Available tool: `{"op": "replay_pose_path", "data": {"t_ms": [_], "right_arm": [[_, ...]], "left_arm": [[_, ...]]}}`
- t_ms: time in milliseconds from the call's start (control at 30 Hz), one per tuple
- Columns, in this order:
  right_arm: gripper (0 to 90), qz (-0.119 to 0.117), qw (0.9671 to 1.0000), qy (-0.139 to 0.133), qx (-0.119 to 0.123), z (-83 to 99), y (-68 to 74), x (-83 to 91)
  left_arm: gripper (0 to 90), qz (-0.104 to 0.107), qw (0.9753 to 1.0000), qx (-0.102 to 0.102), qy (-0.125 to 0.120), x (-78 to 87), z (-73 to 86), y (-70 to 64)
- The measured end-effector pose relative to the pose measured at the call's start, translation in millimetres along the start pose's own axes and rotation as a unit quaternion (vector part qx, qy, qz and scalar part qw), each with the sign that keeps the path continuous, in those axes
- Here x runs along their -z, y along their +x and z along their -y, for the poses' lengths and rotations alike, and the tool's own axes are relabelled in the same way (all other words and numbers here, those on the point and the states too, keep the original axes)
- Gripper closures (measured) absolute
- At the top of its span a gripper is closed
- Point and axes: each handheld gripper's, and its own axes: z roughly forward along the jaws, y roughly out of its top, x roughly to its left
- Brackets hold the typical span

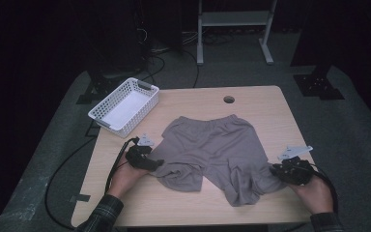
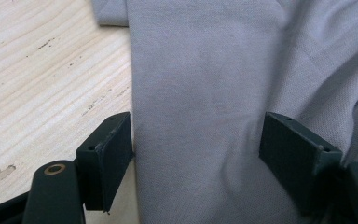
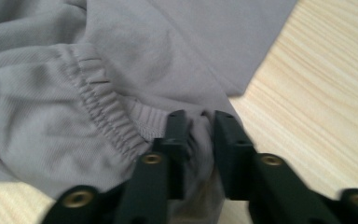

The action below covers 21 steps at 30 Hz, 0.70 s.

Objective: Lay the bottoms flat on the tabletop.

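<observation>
on table: grey shorts point(image 1: 212, 145) | left tongs point(image 2: 196, 149) wide open | right tongs point(image 3: 199, 140) pinching shorts

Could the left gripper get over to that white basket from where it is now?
Probably yes. The left gripper is open at the edge of the grey shorts, holding nothing, and bare table lies between it and the white basket just ahead.
</observation>
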Motion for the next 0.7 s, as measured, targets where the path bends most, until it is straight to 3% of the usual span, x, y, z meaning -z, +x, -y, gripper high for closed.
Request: {"op": "replay_pose_path", "data": {"t_ms": [100,200,300,400,533,633,700], "right_arm": [[60.8,0.001,0.9990,-0.045,-0.007,-2.3,1.0,12.7],[60.9,-0.033,0.9958,-0.085,0.007,-9.7,9.2,20.1],[60.5,-0.094,0.9892,-0.103,0.046,-20.2,26.2,19.6],[55.4,-0.140,0.9831,-0.086,0.081,-30.1,46.2,10.4],[46.0,-0.183,0.9770,-0.047,0.099,-37.1,65.2,-8.1],[42.1,-0.202,0.9719,-0.009,0.121,-39.2,76.9,-20.2],[47.9,-0.202,0.9709,0.011,0.129,-38.1,81.8,-28.1]], "left_arm": [[24.9,0.000,1.0000,0.000,0.001,0.0,-0.2,0.0],[24.9,0.000,1.0000,0.000,0.001,0.0,-0.2,0.0],[24.9,0.000,1.0000,-0.001,0.002,0.0,-0.4,0.2],[25.0,0.000,1.0000,-0.001,0.001,0.0,-0.4,0.1],[25.0,0.000,1.0000,0.000,0.001,0.0,-0.3,0.0],[24.9,0.000,1.0000,-0.001,0.002,0.0,-0.4,-0.2],[24.9,0.000,1.0000,-0.001,0.002,0.1,-0.5,-0.1]]}}
